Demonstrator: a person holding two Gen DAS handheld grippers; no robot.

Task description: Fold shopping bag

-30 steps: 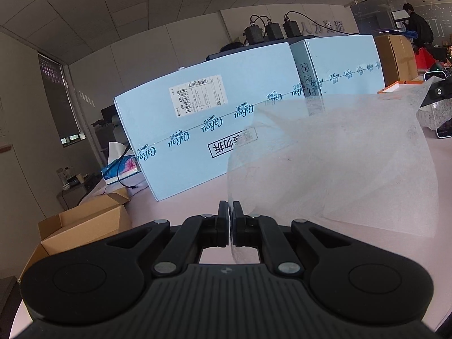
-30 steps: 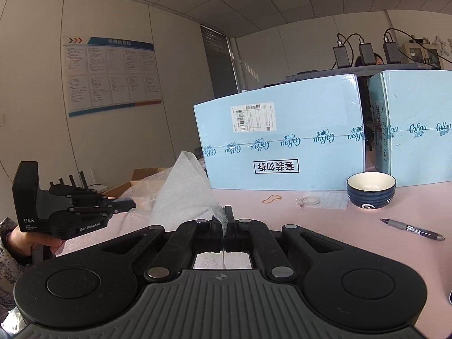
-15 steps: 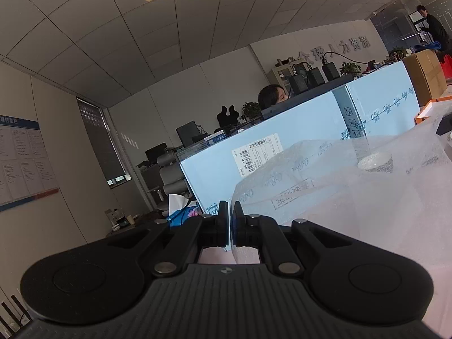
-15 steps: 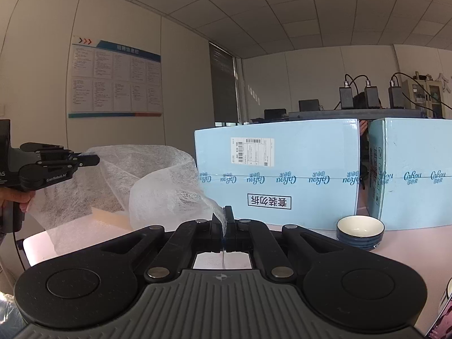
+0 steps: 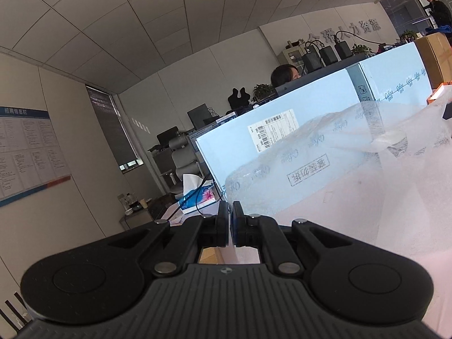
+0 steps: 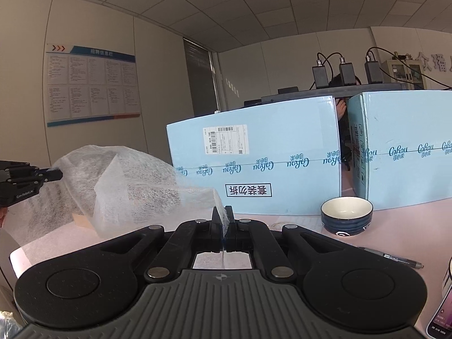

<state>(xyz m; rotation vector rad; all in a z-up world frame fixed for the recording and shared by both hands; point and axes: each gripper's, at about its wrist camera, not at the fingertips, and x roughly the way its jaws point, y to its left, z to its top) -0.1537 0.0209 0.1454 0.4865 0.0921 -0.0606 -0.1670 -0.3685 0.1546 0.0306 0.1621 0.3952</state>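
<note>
The shopping bag (image 6: pixel 127 186) is thin, white and see-through. It hangs spread in the air above the pink table (image 6: pixel 305 231) between my two grippers. My right gripper (image 6: pixel 223 217) is shut on one edge of the bag. My left gripper (image 5: pixel 230 214) is shut on the other edge, and the bag (image 5: pixel 353 175) stretches away to the right of it. The left gripper also shows at the far left of the right wrist view (image 6: pixel 55 174), pinching the bag's corner.
Two large light-blue cartons (image 6: pixel 262 166) stand along the back of the table. A dark blue bowl (image 6: pixel 347 216) and a pen (image 6: pixel 391 257) lie to the right. A phone (image 6: pixel 442 319) sits at the lower right edge. A tissue box (image 5: pixel 196 197) is at the left.
Both grippers have lifted the bag off the table and pulled it out wide between them. Both stayed shut on the bag.
</note>
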